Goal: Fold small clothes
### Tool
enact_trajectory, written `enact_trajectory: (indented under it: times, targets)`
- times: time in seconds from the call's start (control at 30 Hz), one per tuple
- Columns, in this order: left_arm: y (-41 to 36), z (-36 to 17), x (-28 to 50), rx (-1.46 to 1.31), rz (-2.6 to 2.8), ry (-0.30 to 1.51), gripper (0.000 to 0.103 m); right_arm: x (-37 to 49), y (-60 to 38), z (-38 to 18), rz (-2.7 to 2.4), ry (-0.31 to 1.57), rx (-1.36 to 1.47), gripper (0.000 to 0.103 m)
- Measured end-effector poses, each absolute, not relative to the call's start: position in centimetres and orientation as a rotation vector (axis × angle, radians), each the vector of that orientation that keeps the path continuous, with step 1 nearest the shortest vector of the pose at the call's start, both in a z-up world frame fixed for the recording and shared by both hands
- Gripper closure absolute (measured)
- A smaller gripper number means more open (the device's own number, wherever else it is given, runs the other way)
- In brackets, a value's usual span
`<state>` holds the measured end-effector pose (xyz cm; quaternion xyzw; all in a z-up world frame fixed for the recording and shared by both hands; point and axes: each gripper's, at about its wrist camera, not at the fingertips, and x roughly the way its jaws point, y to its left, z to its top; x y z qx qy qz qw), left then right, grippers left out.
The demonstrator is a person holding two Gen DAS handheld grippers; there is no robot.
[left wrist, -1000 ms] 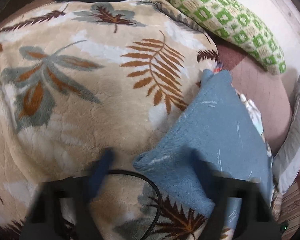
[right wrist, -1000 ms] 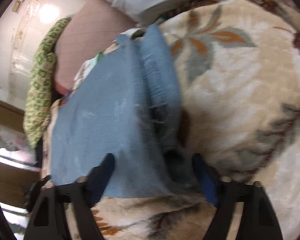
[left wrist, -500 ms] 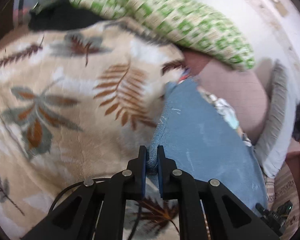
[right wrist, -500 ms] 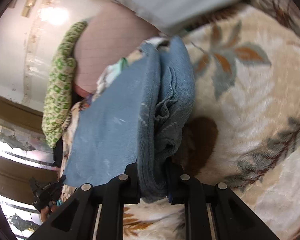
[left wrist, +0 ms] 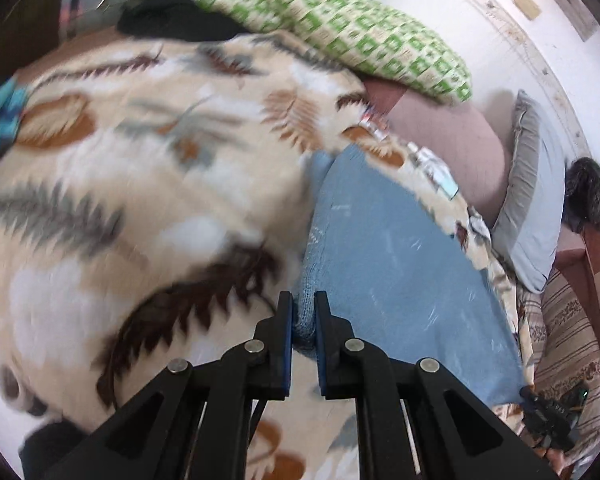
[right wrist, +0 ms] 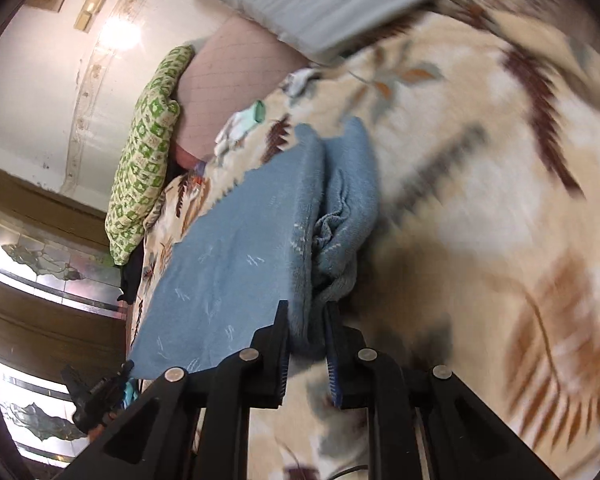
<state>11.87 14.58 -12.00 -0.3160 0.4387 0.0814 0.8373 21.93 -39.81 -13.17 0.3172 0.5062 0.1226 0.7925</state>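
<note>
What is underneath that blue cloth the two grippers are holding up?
Under the blue cloth lies the leaf-patterned blanket, showing all around it. The cloth, pinched by the left gripper and right gripper, covers the patch directly beneath, so anything there cannot be seen.

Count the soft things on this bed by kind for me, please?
Blue garment, clamped by both hand-held grippers: 1
Leaf-print blanket: 1
Pillows, green-patterned, pink, grey: 3
Total: 5

cloth (left wrist: pixel 400 264) lies on the blanket (left wrist: pixel 140 184); pillows (left wrist: pixel 536 188) behind it.
</note>
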Motion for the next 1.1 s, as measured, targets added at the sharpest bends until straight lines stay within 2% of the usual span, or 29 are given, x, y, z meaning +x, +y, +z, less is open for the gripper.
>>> enact_trajectory:
  times: [0.13,0.17,0.23,0.3,0.33,0.37,0.5,0.6,0.67,0.8,0.93,1.07,1.1]
  targets:
    - [14.5,-13.9,11.5,-0.658,0.185,0.964,0.091,18.6,-42.4,-14.4,0.195,1.077,0.707,0.087]
    - [14.9,-14.1,11.5,-0.660,0.207,0.957,0.089,18.5,-42.7,-14.7,0.178,1.083,0.704,0.084]
    - [15.9,-14.4,11.6,-0.701,0.237,0.969,0.077,18.5,-43.3,-13.8,0.166,1.039,0.692,0.083]
    - [17.2,-13.4,11.0,-0.741,0.274,0.915,0.057,19.5,-43.0,-12.4,0.221,0.999,0.679,0.064]
    - [17.5,-12.7,10.7,-0.735,0.289,0.888,0.053,20.3,-42.4,-11.8,0.231,0.994,0.648,0.033]
    - [17.7,-12.1,10.5,-0.723,0.302,0.866,0.051,21.3,-41.7,-11.2,0.230,0.975,0.602,0.026]
    - [17.9,-10.4,10.0,-0.687,0.289,0.829,0.049,27.5,-38.7,-11.1,0.262,1.012,0.479,0.026]
    - [17.9,-10.4,9.9,-0.664,0.274,0.833,0.049,32.9,-35.7,-12.7,0.253,1.099,0.334,0.028]
    - [17.8,-10.7,9.9,-0.648,0.266,0.837,0.049,35.6,-34.1,-14.0,0.241,1.137,0.256,0.039]
    - [17.4,-11.1,10.3,-0.627,0.252,0.848,0.049,39.1,-32.5,-15.3,0.208,1.151,0.169,0.043]
    - [17.0,-11.4,10.9,-0.615,0.235,0.842,0.049,42.2,-30.7,-17.1,0.152,1.182,0.036,0.052]
    - [16.5,-12.0,11.8,-0.612,0.225,0.856,0.049,43.1,-30.7,-18.5,0.172,1.231,0.076,0.097]
    - [16.5,-12.0,12.0,-0.615,0.223,0.859,0.049,42.9,-30.8,-18.2,0.176,1.224,0.084,0.097]
